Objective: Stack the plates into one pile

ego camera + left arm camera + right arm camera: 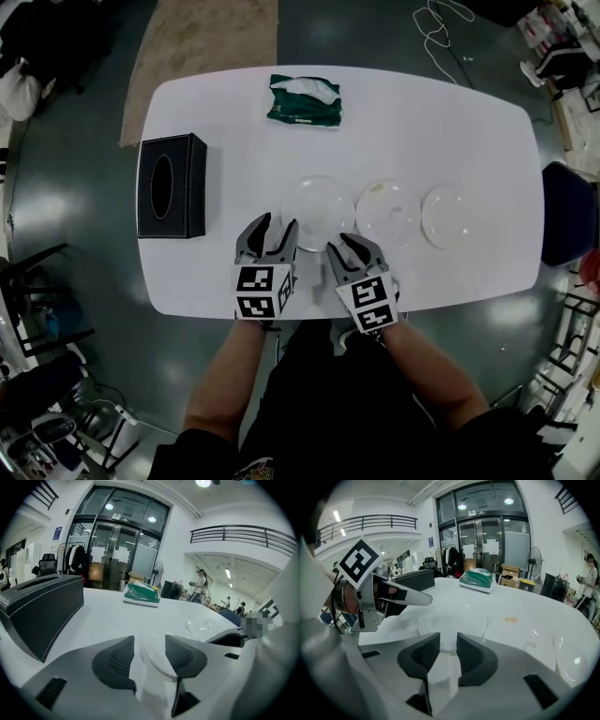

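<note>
A white oval table [450, 122] filled most of the head view, w/ dark glossy floor round it, a tan rug [202, 47] beyond the far-left corner and a blue chair [569, 214] off the right end. On the table's left part stood a black tissue box [172, 186], well apart from everything else. A green packet [304, 100] lay near the far edge, about mid-table. Three clear plates sat in a row across the middle, none stacked: left plate [317, 211], middle plate [388, 213] just beside it, right plate [446, 216] just beside that; whether the rims touched couldn't be told. Nothing lay btwn the plates and the near edge except the two tools. Both bare forearms came up from the bottom and angled slightly toward each other, so the tools sat side by side at the near edge, marker cubes toward the person, tips pointing away. The left gripper [277, 225] had its tips at the left plate's near-left rim; its jaws stood a moderate gap apart, the plate's rim showing in and beyond that gap, nothing clamped. The right gripper [344, 242] had its tips at the same plate's near-right rim, approx. where left and middle plates met; its jaws stood narrowly apart, only bare tabletop btwn them. Contact w/ the plate couldn't be told for either.
</note>
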The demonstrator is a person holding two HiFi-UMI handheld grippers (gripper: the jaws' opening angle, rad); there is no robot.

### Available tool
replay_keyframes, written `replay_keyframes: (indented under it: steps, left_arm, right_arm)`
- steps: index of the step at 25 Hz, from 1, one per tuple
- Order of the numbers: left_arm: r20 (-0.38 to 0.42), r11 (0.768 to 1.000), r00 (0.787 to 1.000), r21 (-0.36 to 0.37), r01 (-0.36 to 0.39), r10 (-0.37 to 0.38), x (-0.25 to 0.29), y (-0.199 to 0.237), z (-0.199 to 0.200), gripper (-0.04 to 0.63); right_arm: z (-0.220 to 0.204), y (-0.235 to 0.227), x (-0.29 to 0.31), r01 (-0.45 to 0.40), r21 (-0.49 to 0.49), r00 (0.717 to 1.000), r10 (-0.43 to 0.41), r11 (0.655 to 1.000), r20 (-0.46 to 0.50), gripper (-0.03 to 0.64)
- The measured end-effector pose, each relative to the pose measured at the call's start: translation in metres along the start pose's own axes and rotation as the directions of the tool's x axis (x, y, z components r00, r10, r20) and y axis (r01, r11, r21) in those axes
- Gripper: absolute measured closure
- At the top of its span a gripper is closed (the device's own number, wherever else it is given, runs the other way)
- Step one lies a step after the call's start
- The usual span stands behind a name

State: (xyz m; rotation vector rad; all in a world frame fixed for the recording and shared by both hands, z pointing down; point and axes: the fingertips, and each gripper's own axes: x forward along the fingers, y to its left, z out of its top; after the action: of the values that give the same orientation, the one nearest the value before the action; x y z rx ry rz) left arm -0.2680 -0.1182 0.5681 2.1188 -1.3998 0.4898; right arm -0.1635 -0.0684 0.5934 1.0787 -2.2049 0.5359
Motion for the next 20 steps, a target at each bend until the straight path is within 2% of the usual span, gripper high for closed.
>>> replay_keyframes:
  steps: [9,20]
  left_arm:
    - [-0.044,0.997,0.999,-0.074,0.028,-0.031,0.014,-0.001,-0.005,0.387]
    - [-0.063,0.994,0.995,-0.087,0.072,-0.078,0.023,-0.010,-0.001,0.388]
  right_arm:
    - [-0.003,-0.001,0.002,-0.005,0.005,1.000,0.005,1.000,-0.021,0.492]
    - [-0.005,0.000,0.005,-0.008,0.012,1.000,0.009,1.000,-0.028,0.492]
